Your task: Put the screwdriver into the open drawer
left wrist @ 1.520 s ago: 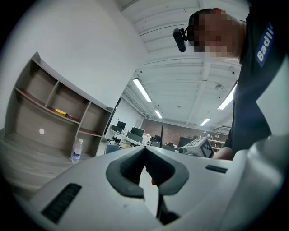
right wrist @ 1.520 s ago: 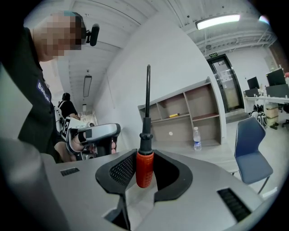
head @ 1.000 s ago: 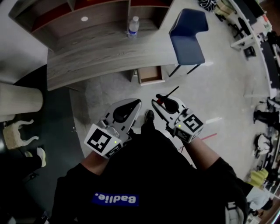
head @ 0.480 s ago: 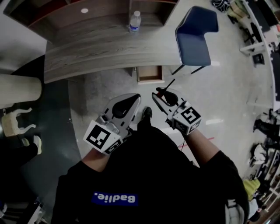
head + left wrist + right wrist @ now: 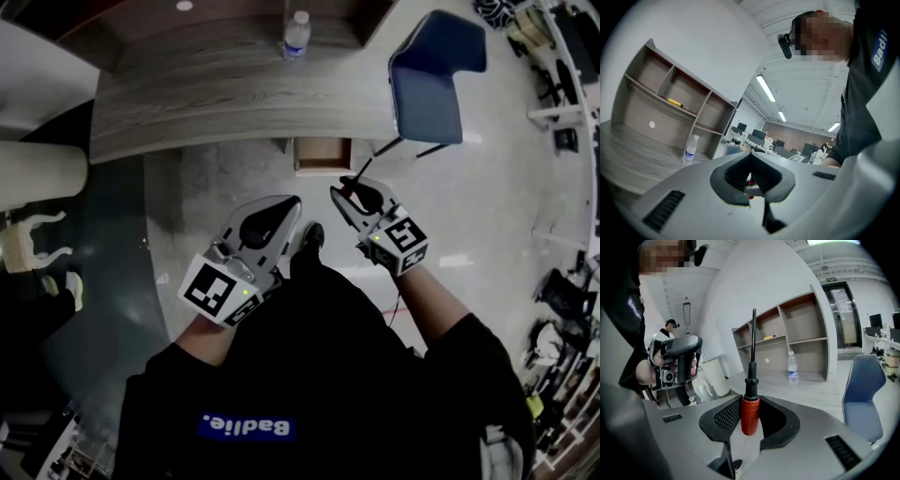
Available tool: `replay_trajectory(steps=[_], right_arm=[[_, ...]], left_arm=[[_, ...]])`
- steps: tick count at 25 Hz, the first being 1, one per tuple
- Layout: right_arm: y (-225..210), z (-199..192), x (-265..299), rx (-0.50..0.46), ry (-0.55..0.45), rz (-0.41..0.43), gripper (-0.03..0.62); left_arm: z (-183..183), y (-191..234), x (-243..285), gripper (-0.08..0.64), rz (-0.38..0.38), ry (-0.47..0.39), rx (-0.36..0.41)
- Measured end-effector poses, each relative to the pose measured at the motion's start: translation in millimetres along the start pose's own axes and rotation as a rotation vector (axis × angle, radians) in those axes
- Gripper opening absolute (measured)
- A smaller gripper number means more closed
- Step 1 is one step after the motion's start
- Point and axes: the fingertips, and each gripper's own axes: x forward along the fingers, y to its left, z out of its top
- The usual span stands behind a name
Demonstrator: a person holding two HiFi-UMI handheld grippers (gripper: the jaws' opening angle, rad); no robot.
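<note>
1. Right gripper (image 5: pixel 357 196): it sits right of centre in the head view. Its jaws are closed on the screwdriver (image 5: pixel 750 414).
2. Grip point: in the right gripper view, the red ribbed handle stands upright between the two dark pads. Both pads press against the sides of the handle. The lower end of the handle sits inside the jaw opening.
3. Protruding part: the black collar and the thin dark shaft extend beyond the jaw tips. They run straight up the centre of the right gripper view.
4. Head view of the tool: the shaft projects from the jaw tips toward the upper right of the frame.
5. Open drawer (image 5: pixel 323 156): it is pulled out from under the wooden desk (image 5: pixel 234 103), above centre in the frame. It lies just above the right gripper and apart from it. The shaft tip is beside the drawer's lower right corner and outside the drawer.
6. Left gripper (image 5: pixel 281 214): it sits left of centre in the head view. Its jaws are closed, with the tips meeting.
7. Surroundings: a water bottle (image 5: pixel 296 33) stands on the desk at the top of the frame. A blue chair (image 5: pixel 436 75) stands at upper right.
</note>
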Motion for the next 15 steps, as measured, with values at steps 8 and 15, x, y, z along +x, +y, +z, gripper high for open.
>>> replay_trajectory(steps=[8,15], right_arm=[[-31,-47,30,-0.051,0.073,-0.024,0.123],[-56,-95,58,-0.166,0.188,-0.052,0.123]], left_arm=[[-22,14,-1,0.002,0.052,0.023,-0.018],[-29,28,-1,0.002,0.074,0.021,-0.026]])
